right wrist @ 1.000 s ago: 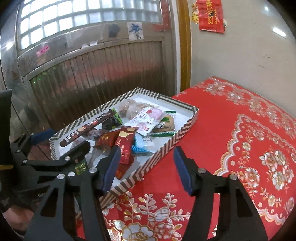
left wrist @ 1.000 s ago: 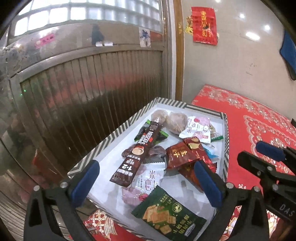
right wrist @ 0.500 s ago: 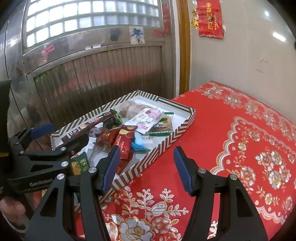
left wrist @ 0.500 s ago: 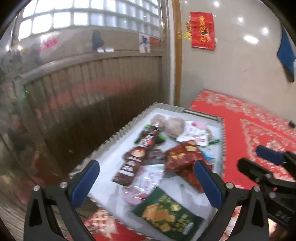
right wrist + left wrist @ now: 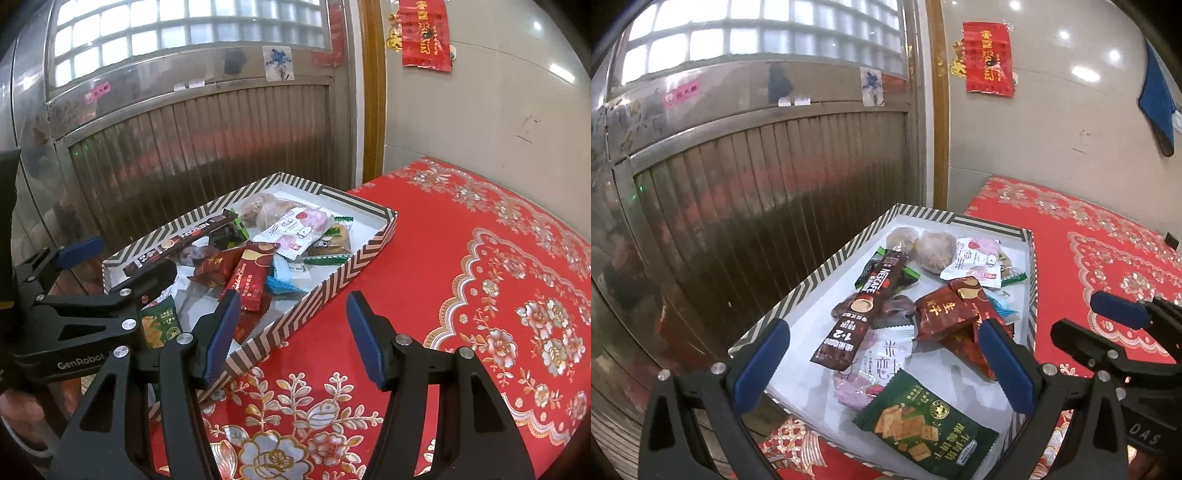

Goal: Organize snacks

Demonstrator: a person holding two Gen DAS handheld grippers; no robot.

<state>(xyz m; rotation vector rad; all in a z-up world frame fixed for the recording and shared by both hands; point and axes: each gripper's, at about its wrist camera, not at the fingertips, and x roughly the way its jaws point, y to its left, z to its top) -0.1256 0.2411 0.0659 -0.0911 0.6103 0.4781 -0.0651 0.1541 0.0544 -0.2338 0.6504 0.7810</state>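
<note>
Left wrist view: the left gripper (image 5: 882,362) is held wide open with nothing between its blue pads (image 5: 759,363), above the near end of a striped snack tray (image 5: 820,273). Between the fingers, a green cracker packet (image 5: 925,428) is seen at the near edge of the tray. Just beyond it lies a white-and-pink packet (image 5: 882,363), partly overlapped by a brown Nescafe stick (image 5: 866,308) that runs toward the far left. To the right of the stick, red packets (image 5: 945,308) are stacked, touching one another. Two round pastries in clear wrap (image 5: 934,251) are located at the far end, beside a white packet with pink print (image 5: 975,262).

Right wrist view: the right gripper (image 5: 291,334) is also held open and empty, over the red floral tablecloth (image 5: 480,295) just to the right of the tray's near corner. The tray (image 5: 332,280) is seen resting on the cloth near its left edge. The left gripper (image 5: 85,291) is visible at the left, over the tray's near end. A ribbed metal door (image 5: 203,147) stands behind the tray.
</note>
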